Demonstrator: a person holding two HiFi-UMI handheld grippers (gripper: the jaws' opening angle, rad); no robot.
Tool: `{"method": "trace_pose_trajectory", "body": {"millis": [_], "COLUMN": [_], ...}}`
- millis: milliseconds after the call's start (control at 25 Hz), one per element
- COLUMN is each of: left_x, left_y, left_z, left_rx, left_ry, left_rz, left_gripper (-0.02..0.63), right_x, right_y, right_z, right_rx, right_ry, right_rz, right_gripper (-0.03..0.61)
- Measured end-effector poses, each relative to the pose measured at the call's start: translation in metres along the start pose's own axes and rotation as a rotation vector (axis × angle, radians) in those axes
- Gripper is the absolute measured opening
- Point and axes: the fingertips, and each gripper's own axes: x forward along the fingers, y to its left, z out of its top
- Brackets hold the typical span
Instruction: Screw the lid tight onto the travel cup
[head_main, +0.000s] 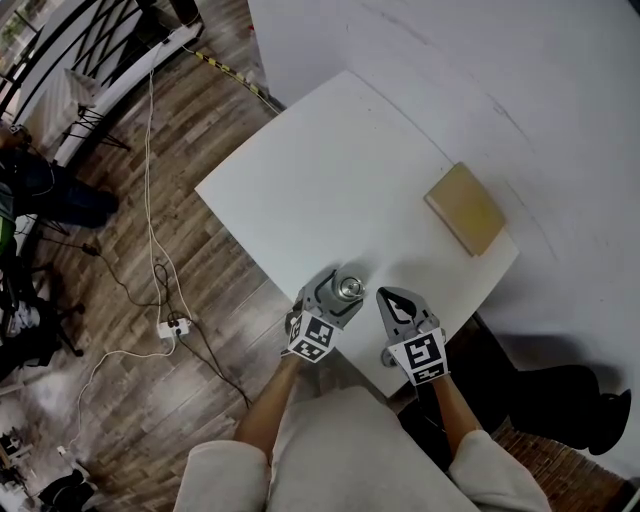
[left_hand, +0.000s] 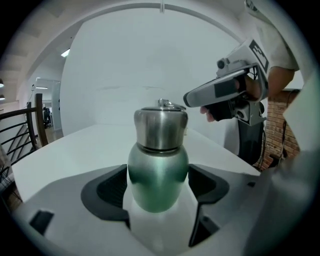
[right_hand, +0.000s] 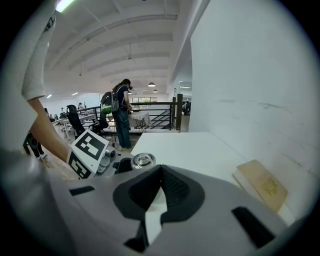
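Observation:
The travel cup (head_main: 349, 288) stands upright near the white table's (head_main: 330, 180) front edge. It has a green body (left_hand: 158, 175) and a steel lid (left_hand: 160, 127) sitting on top. My left gripper (head_main: 338, 291) is open, its jaws on either side of the cup's body. The dark pads (left_hand: 111, 188) stand a little off the cup, and a thin gap shows on the left side. My right gripper (head_main: 386, 297) is shut and holds nothing. It hovers just right of the cup, with its tip (left_hand: 190, 97) level with the lid. From the right gripper view the lid (right_hand: 142, 160) shows just beyond the closed jaws (right_hand: 159, 173).
A beige book (head_main: 465, 208) lies at the table's far right, beside the white wall (head_main: 520, 90). Cables and a power strip (head_main: 168, 327) lie on the wooden floor left of the table. A person (right_hand: 120, 112) stands by a railing in the background.

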Motion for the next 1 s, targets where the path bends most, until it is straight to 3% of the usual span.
{"method": "trace_pose_trajectory", "body": {"millis": [440, 560, 800, 1000], "left_x": [0.002, 0.003, 0.001, 0.002], "left_y": [0.002, 0.002, 0.002, 0.003], "left_z": [0.001, 0.0, 0.001, 0.001], "left_rx": [-0.028, -0.027, -0.024, -0.019], "left_ry": [-0.029, -0.028, -0.037, -0.038], "left_rz": [-0.004, -0.007, -0.006, -0.004], "left_gripper": [0.357, 0.357, 0.357, 0.357], "right_x": [0.005, 0.005, 0.0, -0.001], "right_y": [0.003, 0.006, 0.02, 0.034], "right_z": [0.002, 0.001, 0.002, -0.005], "right_rx": [-0.009, -0.062, -0.451, -0.76], "right_ry": [0.007, 0.025, 0.1, 0.174], "right_rz": [0.017, 0.039, 0.102, 0.209], "right_gripper": [-0.002, -0.002, -0.002, 0.019]}}
